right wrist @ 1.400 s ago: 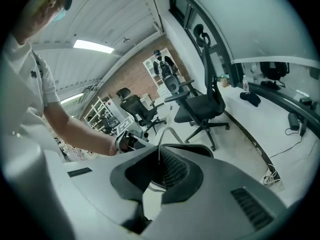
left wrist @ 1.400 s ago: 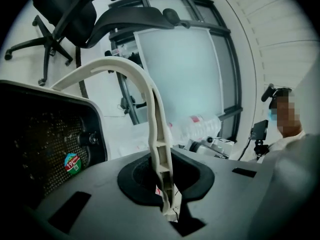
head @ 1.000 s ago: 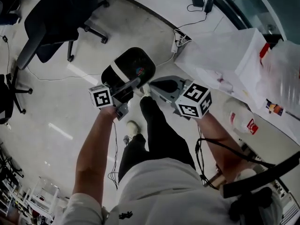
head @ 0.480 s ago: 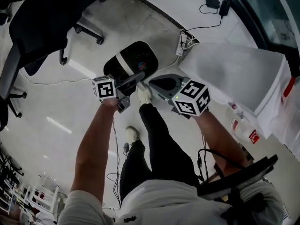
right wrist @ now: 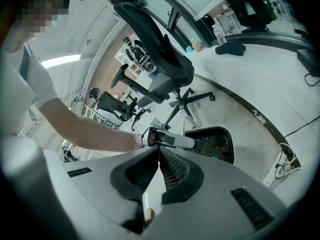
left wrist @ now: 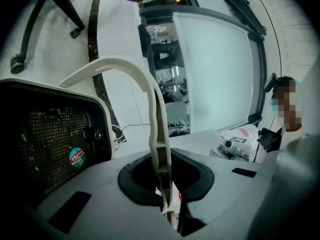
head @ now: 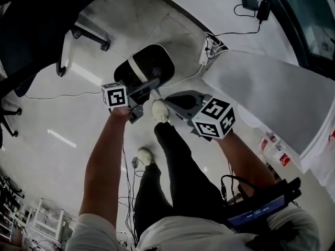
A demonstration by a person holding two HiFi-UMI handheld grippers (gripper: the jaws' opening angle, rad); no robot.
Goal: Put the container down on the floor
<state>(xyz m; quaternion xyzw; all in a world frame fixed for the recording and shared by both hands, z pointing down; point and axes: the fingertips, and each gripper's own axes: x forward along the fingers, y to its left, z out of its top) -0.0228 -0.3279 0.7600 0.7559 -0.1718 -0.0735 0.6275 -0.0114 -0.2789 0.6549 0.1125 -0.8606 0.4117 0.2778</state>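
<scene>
The container (head: 149, 67) is a black mesh basket with a white rim and an arched white handle (left wrist: 150, 84). It hangs above the pale floor in front of the person's legs. My left gripper (head: 156, 82) is shut on the handle, which runs up from between its jaws (left wrist: 167, 204) in the left gripper view. My right gripper (head: 166, 97) meets the basket from the right. A white strip of the container's edge sits pinched between its jaws (right wrist: 152, 184), with mesh beside it. The right gripper view also shows the left gripper (right wrist: 170, 140) and the basket's far part (right wrist: 212, 143).
A black office chair (head: 31, 14) stands at the upper left, its wheeled base (head: 89, 30) close to the basket. A white table (head: 261, 98) fills the right. A power strip with cables (head: 209, 48) lies on the floor beyond. The person's shoe (head: 159, 111) is right under the grippers.
The head view has swung. The chair slid toward the upper left corner and the white table grew at right. Both grippers stay together on the container, which looks slightly smaller.
</scene>
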